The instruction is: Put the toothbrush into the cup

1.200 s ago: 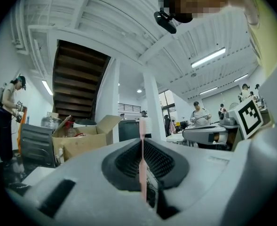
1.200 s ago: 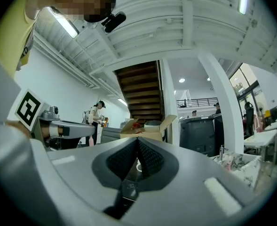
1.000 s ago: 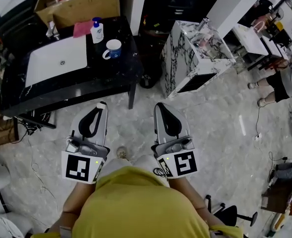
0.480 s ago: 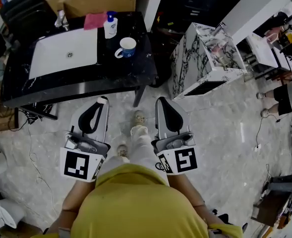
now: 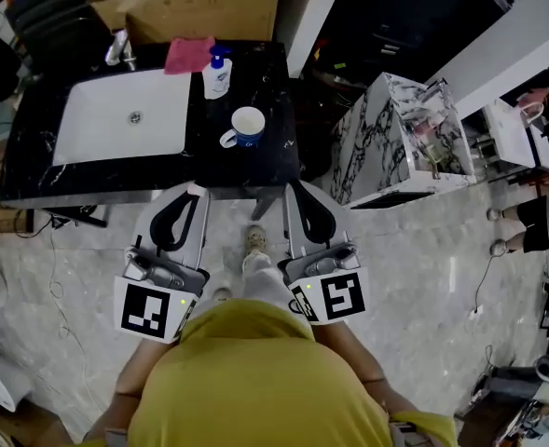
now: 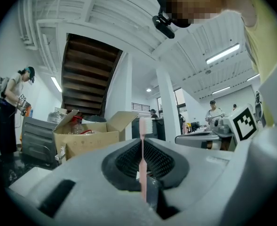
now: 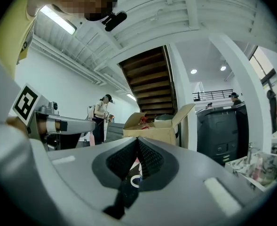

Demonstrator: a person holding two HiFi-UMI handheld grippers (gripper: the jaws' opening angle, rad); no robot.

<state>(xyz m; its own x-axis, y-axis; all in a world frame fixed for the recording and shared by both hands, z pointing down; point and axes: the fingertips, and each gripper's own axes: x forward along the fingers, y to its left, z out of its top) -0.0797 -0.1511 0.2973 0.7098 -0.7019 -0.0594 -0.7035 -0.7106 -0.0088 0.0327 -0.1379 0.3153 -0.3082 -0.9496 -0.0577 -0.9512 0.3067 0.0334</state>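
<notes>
A pink toothbrush stands upright between the jaws of my left gripper, which is shut on its handle. In the head view, my left gripper and my right gripper point forward side by side, with their tips at the front edge of the black counter. The white cup with a blue handle and blue outside stands on the counter, just ahead of and between the two grippers. My right gripper has its jaws together with nothing in them.
A white sink basin fills the counter's left half. A soap bottle and a pink cloth sit behind the cup, with a cardboard box beyond. A marbled cabinet stands to the right. The person's foot is between the grippers.
The person has walked toward the counter. The counter and cup have come closer, and both gripper tips now reach its front edge. The toothbrush stays gripped.
</notes>
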